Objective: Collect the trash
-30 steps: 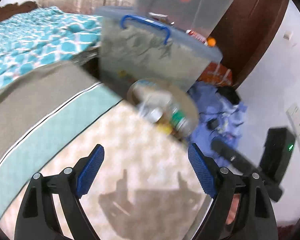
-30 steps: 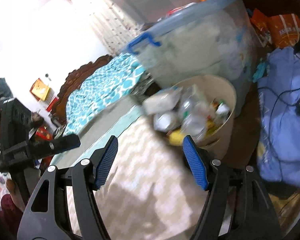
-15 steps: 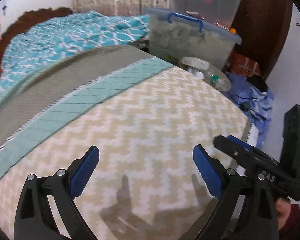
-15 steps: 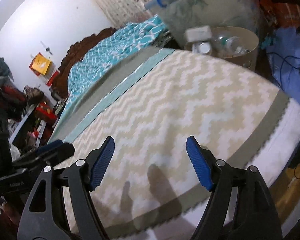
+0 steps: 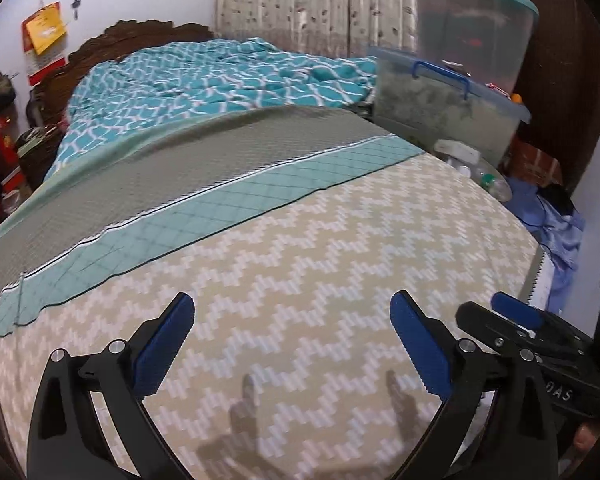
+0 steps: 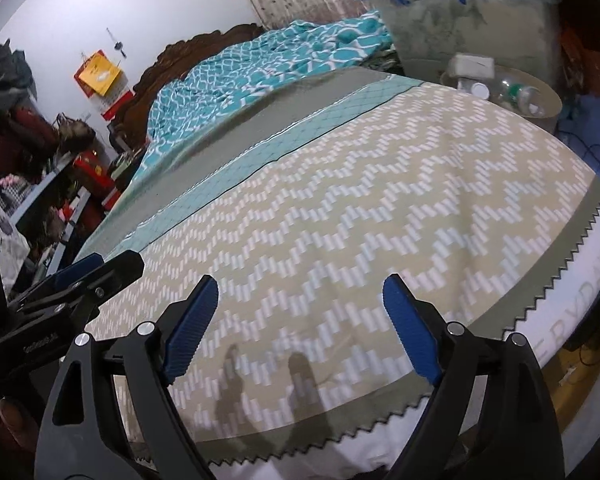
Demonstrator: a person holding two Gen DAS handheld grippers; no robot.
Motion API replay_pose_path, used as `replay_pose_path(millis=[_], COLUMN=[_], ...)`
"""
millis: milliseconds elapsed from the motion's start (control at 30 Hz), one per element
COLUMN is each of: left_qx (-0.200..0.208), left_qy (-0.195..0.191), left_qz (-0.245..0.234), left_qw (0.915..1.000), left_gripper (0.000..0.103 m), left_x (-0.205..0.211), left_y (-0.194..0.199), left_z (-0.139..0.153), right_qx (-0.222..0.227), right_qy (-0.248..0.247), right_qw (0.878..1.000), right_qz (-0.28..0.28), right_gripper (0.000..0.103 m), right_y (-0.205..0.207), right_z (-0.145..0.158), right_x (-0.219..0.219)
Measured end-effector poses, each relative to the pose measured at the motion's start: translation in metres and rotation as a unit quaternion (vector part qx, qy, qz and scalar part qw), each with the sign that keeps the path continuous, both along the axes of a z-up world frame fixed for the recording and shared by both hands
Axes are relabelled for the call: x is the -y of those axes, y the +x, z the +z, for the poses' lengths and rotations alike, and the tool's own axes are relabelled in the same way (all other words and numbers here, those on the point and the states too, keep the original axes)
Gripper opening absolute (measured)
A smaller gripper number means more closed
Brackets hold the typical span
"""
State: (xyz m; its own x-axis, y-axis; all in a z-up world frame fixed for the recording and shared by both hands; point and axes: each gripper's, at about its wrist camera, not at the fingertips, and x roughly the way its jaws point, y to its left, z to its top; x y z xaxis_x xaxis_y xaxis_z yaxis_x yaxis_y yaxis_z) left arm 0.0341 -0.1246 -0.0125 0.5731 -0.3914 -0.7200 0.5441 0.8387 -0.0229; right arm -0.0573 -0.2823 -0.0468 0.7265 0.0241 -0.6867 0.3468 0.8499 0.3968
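A round beige bin (image 6: 548,102) full of plastic bottles and a white carton stands on the floor past the bed's far corner; in the left wrist view the bin (image 5: 496,184) shows at the right. My left gripper (image 5: 292,320) hangs over the zigzag bedspread (image 5: 320,264), jaws opening wide with nothing between them. Beside it, my right gripper (image 6: 300,304) hovers above the same bedspread (image 6: 360,208) near the foot edge, jaws opening and empty. No loose trash shows on the bed. Each gripper appears at the edge of the other's view.
A teal patterned blanket (image 5: 220,76) lies bunched at the headboard end. Stacked clear storage boxes (image 5: 448,100) stand behind the bin. Blue cloth and cables (image 5: 556,220) lie on the floor at right. Cluttered shelves (image 6: 40,168) line the left wall.
Both grippers have pulled back from the bin to over the bed, so the bin is now far and small. The jaws of both have spread wider.
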Motion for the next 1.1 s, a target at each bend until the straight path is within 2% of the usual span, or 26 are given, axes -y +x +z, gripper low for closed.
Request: replay_pose_path(millis=[367,567,833,967,1100], left_qx=[0.012,0.015,0.024,0.015,0.017], left_qy=[0.004,0.026,0.029,0.026,0.029], left_qz=[0.021,0.032,0.021,0.015,0.014], left_qw=[0.9997,0.9991,0.9991,0.9994,0.9993], left_gripper=[0.095,0.095,0.095,0.095,0.095], left_x=[-0.017,-0.015,-0.006,-0.002,0.001], left_y=[0.001,0.001,-0.003,-0.003,-0.003], left_z=[0.002,0.000,0.003,0.000,0.002], right_qx=[0.004,0.009,0.021,0.015,0.011], right_qy=[-0.015,-0.013,-0.020,-0.010,-0.028], right_qw=[1.000,1.000,0.998,0.998,0.995], right_qz=[-0.017,-0.024,-0.057,-0.064,-0.092], right_gripper=[0.090,0.090,0.095,0.095,0.100], right_y=[-0.003,-0.006,-0.017,-0.018,-0.024], right_z=[0.010,0.011,0.015,0.013,0.018], right_x=[-0.009,-0.006,0.004,0.010,0.012])
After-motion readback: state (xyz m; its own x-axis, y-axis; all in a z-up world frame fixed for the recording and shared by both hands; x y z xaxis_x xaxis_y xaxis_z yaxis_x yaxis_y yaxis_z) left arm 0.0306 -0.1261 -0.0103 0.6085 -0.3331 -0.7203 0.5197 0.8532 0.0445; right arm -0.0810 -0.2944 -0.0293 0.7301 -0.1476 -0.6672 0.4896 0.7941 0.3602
